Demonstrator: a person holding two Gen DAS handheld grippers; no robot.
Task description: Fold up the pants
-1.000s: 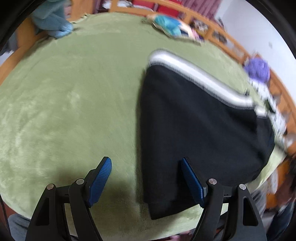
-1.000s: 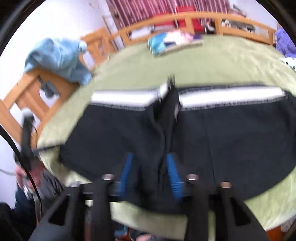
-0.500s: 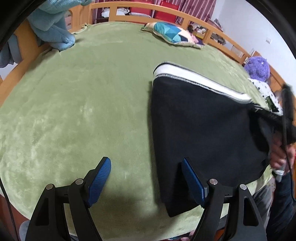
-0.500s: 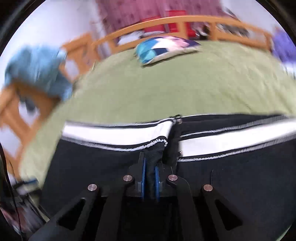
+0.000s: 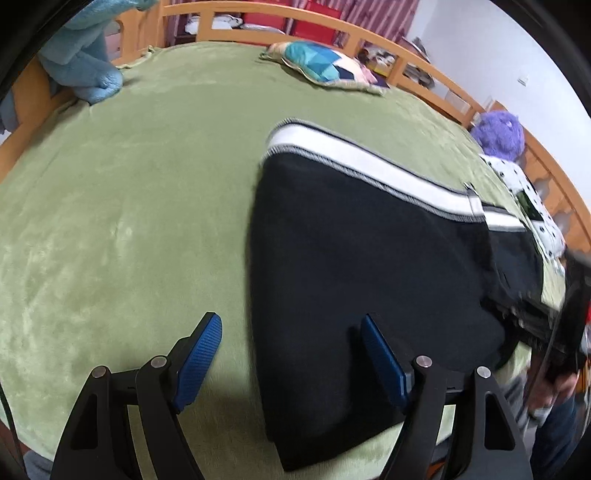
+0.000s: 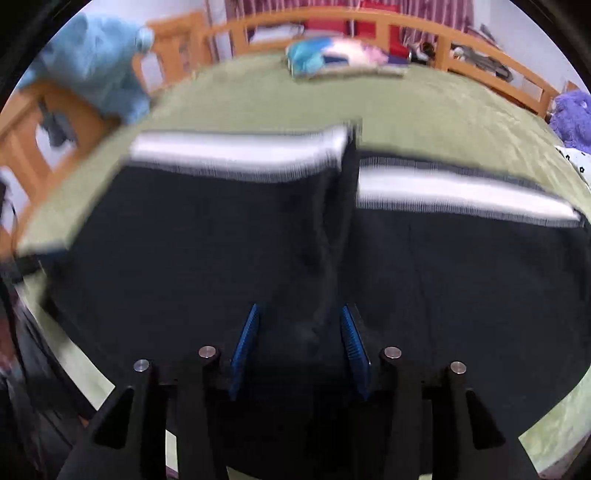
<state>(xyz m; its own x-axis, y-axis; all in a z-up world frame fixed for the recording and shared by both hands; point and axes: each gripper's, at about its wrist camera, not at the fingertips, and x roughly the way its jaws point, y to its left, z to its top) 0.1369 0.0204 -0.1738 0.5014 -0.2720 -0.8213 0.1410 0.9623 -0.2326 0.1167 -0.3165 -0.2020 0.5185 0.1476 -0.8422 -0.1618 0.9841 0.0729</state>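
A: Where are the pants (image 5: 362, 266)?
B: Spread on the green blanket (image 5: 122, 206). Right claw (image 6: 299, 339) is opening, gripping nothing; left claw (image 5: 291, 354) is wide, empty.
A: Next?
B: Probably grab an edge and fold.

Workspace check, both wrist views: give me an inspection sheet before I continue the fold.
Surface: green blanket on a bed, wooden rail around it.
Job's things: black pants with white waistband, lying flat on the blanket.
Clutter: patchwork pillow, blue plush, purple plush, dotted cloth.
Grippers: left gripper open, straddling the pants' left edge; right gripper opening over the centre crease, pads clear.
Cables: thin dark cable at right edge.
Surroundings: a person's hand, red striped curtain.
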